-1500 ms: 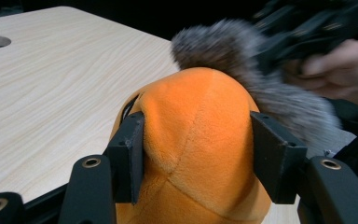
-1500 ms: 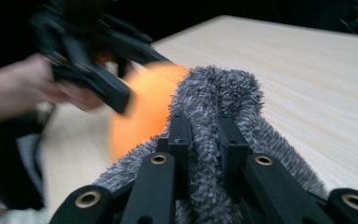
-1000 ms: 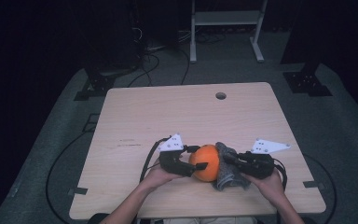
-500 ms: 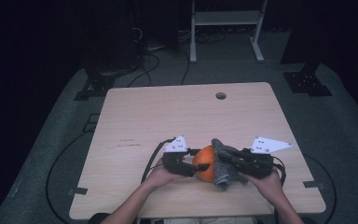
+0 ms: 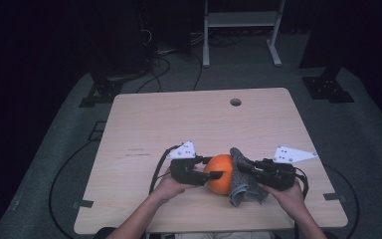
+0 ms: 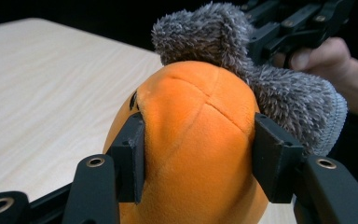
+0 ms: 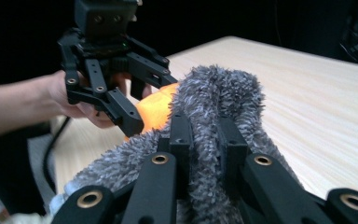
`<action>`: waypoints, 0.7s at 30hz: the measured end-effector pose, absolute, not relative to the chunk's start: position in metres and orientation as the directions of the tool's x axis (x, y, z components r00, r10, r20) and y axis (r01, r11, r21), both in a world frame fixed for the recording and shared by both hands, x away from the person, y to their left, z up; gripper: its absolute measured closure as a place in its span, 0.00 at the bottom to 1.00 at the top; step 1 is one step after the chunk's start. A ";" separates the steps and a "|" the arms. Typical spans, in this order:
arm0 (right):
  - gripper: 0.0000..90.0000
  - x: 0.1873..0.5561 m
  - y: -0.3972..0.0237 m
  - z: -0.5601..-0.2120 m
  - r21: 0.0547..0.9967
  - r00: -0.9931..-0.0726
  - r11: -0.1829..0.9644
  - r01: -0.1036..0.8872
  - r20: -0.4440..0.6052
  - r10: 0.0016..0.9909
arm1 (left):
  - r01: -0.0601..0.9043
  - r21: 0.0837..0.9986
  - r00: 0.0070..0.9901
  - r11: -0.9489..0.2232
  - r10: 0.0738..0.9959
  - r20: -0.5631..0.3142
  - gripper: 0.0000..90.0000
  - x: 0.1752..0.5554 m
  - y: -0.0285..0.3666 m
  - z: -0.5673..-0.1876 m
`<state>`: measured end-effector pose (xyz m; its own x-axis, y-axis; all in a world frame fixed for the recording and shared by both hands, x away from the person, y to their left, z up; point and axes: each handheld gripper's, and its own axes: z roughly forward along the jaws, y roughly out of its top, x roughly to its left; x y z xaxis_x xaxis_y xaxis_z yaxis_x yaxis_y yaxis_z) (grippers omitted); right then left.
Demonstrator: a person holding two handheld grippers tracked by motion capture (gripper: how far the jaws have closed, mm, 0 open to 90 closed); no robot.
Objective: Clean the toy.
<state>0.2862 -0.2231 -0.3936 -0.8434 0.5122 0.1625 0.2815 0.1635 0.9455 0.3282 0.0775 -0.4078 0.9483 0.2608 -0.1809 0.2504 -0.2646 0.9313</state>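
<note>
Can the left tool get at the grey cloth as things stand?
Probably not: the left tool has just been closing, and its pads now press on the orange plush ball. That ball sits between it and the grey cloth, which the right tool pinches.

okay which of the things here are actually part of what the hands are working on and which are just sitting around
In the job:
orange plush ball, pinched by the left tongs, whose jaws have just been closing
grey fuzzy cloth, clamped in the right tongs, draped against the ball

Just around:
white stand behind the table
floor cables
</note>
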 end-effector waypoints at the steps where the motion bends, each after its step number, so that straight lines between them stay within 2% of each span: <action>1: 0.88 0.288 -0.222 -0.393 0.947 -0.846 0.153 0.282 0.170 0.506 | 0.252 0.931 0.946 -0.264 0.269 -0.180 0.49 0.329 0.079 -0.407; 4: 0.88 0.295 -0.221 -0.399 0.938 -0.838 0.150 0.311 0.197 0.509 | 0.269 0.919 0.939 -0.290 0.292 -0.183 0.49 0.332 0.081 -0.411; 7: 0.88 0.297 -0.219 -0.414 0.911 -0.820 0.234 0.341 0.166 0.548 | 0.297 0.909 0.931 -0.294 0.302 -0.206 0.49 0.335 0.084 -0.416; 9: 0.88 0.298 -0.223 -0.420 0.900 -0.806 0.227 0.371 0.191 0.560 | 0.300 0.908 0.928 -0.293 0.309 -0.208 0.49 0.335 0.085 -0.413; 11: 0.88 0.295 -0.226 -0.415 0.906 -0.804 0.222 0.361 0.182 0.567 | 0.299 0.912 0.927 -0.280 0.313 -0.208 0.49 0.335 0.086 -0.409; 16: 0.88 0.285 -0.214 -0.394 0.946 -0.845 0.142 0.291 0.184 0.502 | 0.289 0.919 0.924 -0.268 0.329 -0.195 0.49 0.333 0.086 -0.403; 19: 0.87 0.284 -0.202 -0.393 0.944 -0.846 0.190 0.268 0.137 0.515 | 0.300 0.909 0.916 -0.289 0.354 -0.190 0.49 0.332 0.083 -0.406; 21: 0.87 0.290 -0.200 -0.401 0.931 -0.833 0.222 0.289 0.131 0.537 | 0.315 0.895 0.914 -0.317 0.355 -0.197 0.44 0.333 0.080 -0.413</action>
